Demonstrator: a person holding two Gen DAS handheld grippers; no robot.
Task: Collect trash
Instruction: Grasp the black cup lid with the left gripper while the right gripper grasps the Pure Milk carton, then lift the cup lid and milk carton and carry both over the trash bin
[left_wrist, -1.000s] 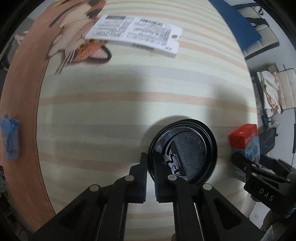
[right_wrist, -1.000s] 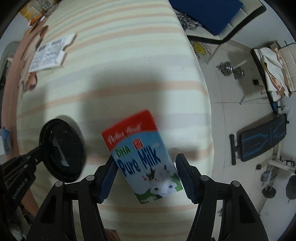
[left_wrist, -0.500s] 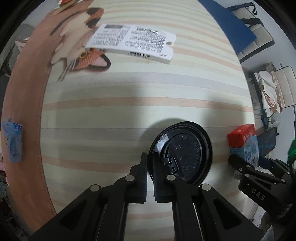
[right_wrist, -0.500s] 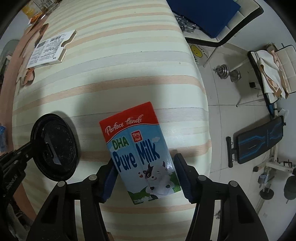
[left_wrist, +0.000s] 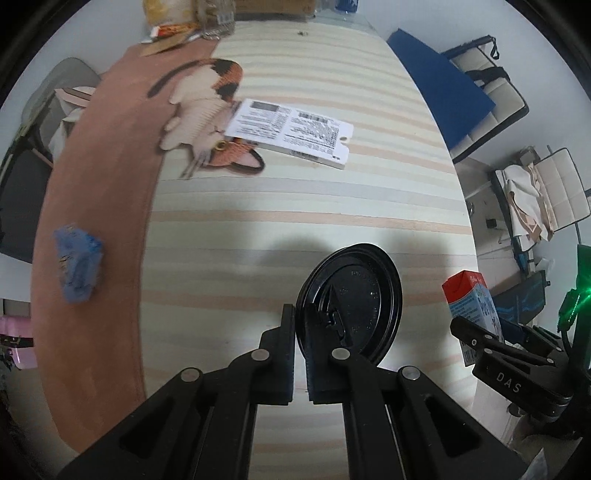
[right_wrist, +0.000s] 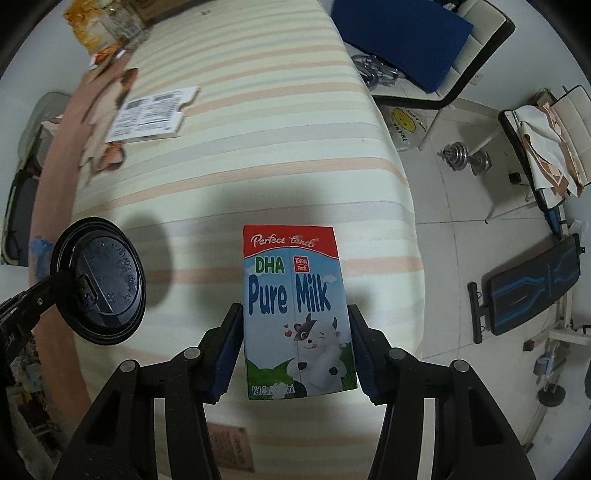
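A black plastic cup lid hangs tilted above the striped table, and my left gripper is shut on its rim. The right wrist view shows the same lid at the left, off the cloth. A red and blue "Pure Milk" carton sits squarely between the pads of my right gripper. Its jaws are closing and both pads press on the carton's sides. The carton is held above the table's near right corner. In the left wrist view the carton shows at the right.
A white printed label card lies on a cat picture farther up the striped cloth. A crumpled blue wrapper rests on the brown border at the left. Right of the table are a blue-cushioned chair, dumbbells and a bench.
Both grippers have risen, so the table looks farther away. The lid has come up off the cloth. The carton has straightened between the right pads, which now press on it.
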